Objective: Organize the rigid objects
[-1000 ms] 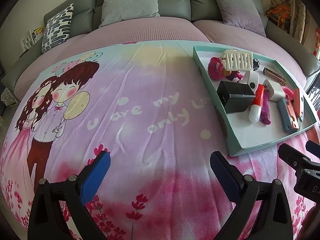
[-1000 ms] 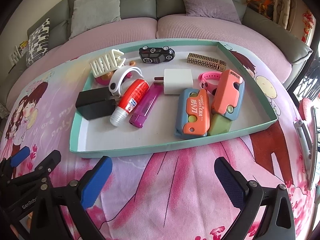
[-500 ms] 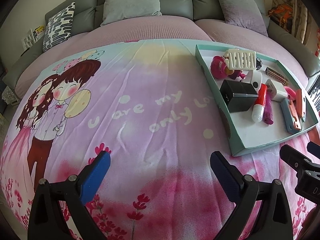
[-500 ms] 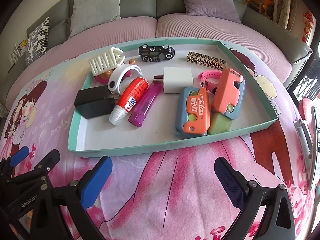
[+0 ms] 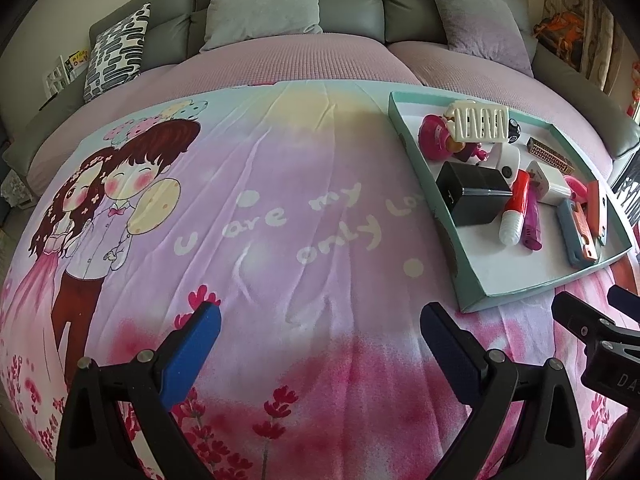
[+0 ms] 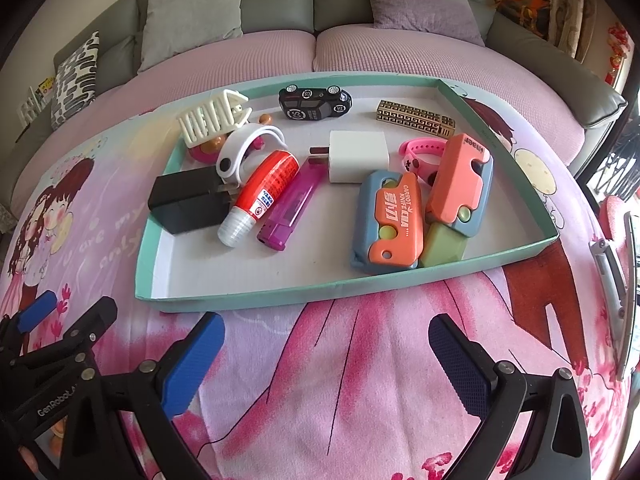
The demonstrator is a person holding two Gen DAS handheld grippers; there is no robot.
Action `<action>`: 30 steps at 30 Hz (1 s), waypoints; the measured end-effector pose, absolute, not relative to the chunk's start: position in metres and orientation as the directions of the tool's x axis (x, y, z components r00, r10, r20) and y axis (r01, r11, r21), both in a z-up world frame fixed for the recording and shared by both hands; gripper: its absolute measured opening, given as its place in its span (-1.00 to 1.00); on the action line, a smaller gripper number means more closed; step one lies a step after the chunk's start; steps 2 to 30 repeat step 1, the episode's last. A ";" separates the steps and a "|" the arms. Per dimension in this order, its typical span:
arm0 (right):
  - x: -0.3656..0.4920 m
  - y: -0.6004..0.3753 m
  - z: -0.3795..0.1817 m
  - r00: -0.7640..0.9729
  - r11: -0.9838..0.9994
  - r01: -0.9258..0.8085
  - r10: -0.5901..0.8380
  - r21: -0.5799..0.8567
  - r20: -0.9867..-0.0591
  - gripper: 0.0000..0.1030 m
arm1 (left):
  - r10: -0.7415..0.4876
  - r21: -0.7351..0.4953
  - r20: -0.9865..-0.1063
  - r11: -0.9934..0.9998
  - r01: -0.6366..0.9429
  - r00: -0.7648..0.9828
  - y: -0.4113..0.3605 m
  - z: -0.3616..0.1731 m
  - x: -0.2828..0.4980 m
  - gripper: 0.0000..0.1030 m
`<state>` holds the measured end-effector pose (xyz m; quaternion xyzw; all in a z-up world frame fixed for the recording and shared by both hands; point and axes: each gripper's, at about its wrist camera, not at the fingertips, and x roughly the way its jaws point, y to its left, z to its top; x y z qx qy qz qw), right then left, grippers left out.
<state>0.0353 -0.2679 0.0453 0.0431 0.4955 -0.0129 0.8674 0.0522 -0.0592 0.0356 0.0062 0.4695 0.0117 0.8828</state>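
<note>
Since the earlier frame the tray (image 6: 224, 300) sits slightly higher in the right-wrist view. It rests on a cartoon blanket (image 5: 280, 208) reading "u are my only", with the grey sofa (image 5: 352, 8) behind. A utility knife (image 6: 396, 220) reads "CARROT KNIFE". Left tool (image 5: 320, 330) and right tool (image 6: 326, 342): both gaping, empty.

Teal tray (image 6: 224, 302) on blanket; glue tube (image 6: 262, 196), lighter (image 6: 290, 208), chargers, knives inside.
</note>
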 end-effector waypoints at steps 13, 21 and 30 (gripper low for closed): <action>0.035 -0.268 0.045 0.509 0.996 0.065 0.020 0.062 -0.861 1.00 | 0.019 0.016 -0.830 1.000 -0.010 0.558 -0.060 0.036 0.052 0.94; 0.035 -0.268 0.045 0.509 0.996 0.065 0.020 0.062 -0.861 1.00 | 0.019 0.016 -0.830 1.000 -0.010 0.558 -0.060 0.036 0.052 0.94; 0.035 -0.268 0.045 0.509 0.996 0.065 0.020 0.062 -0.861 1.00 | 0.019 0.016 -0.830 1.000 -0.010 0.558 -0.060 0.036 0.052 0.94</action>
